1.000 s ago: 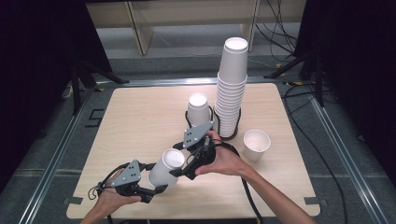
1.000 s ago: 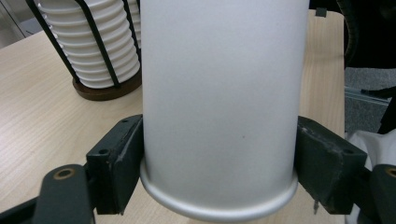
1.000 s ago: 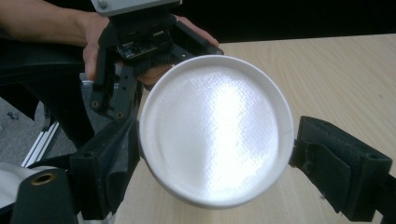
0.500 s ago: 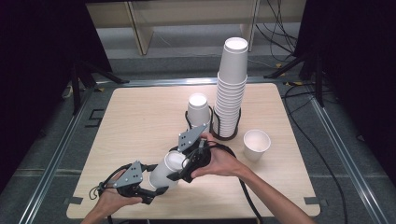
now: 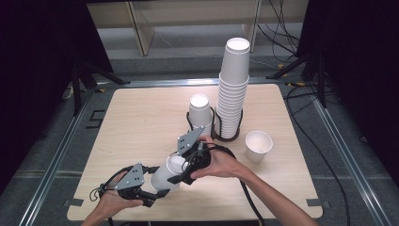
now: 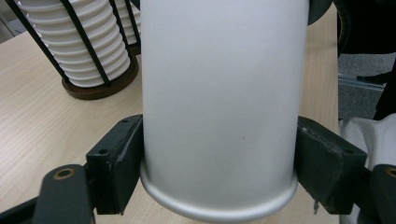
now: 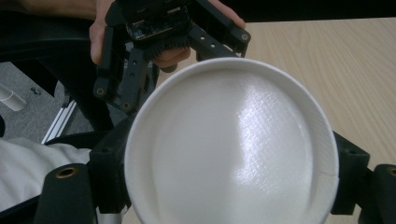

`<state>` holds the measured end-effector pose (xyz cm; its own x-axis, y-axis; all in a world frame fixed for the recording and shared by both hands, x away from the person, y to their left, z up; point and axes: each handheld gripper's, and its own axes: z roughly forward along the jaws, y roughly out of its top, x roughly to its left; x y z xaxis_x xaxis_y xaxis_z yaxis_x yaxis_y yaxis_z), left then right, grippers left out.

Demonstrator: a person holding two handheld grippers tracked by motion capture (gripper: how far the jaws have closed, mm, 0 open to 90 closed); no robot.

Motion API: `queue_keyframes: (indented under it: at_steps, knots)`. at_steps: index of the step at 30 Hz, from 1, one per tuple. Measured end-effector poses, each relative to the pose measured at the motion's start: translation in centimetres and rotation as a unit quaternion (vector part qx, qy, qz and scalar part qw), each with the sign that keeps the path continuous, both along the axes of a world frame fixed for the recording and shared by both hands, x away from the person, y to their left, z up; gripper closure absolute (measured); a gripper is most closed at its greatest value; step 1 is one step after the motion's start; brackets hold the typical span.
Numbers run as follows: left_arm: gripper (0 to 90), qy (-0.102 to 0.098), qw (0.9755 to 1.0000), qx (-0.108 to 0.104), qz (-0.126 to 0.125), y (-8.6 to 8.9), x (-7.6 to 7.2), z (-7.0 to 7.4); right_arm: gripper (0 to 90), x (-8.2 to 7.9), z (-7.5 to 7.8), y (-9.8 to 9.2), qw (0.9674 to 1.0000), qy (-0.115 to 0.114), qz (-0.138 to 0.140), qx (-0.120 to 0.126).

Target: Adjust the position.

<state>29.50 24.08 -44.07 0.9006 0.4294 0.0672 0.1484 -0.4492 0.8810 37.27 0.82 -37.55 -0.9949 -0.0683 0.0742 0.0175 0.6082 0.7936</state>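
Light, thin-walled paper cup (image 5: 168,172), easily crushed: left gripper (image 5: 155,190) clamps it near the base, right gripper (image 5: 186,170) pinches its rim; squeeze gently

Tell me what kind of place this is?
Probably a lab recording station, not a kitchen: a bare wooden table ringed by black curtains, loose cables on the floor, and paper cups stacked in wire holders.

A grey floor (image 5: 357,117) is seen around the light wooden table (image 5: 141,117). Black curtains (image 5: 33,70) are hung at both sides; cables (image 5: 277,19) are strewn at upper right.
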Motion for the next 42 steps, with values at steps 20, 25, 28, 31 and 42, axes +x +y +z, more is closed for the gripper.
queue_keyframes:
  at_steps: [20,25,28,31,42]
  knots:
    - [13.9,0.015,0.9999,-0.007,-0.001,-0.1,0.1,-0.1,24.1,-0.1,-0.9,-0.4,0.9998,0.017,0.006,0.013]
    - [12.5,0.012,0.9996,-0.025,0.003,0.4,0.3,0.2,23.8,-0.1,-1.0,-0.7,0.9995,0.020,0.000,0.022]
    - [12.1,0.017,0.9987,-0.048,0.011,0.7,0.4,0.3,23.9,0.1,-1.0,-1.1,0.9990,0.020,-0.007,0.039]
    - [11.9,0.023,0.9970,-0.072,0.015,1.0,0.6,0.5,23.9,0.2,-0.9,-1.5,0.9981,0.020,-0.014,0.057]
    - [14.8,0.028,0.9889,-0.140,0.042,1.9,1.0,0.5,24.0,1.2,0.0,-4.3,0.9918,0.027,-0.055,0.112]
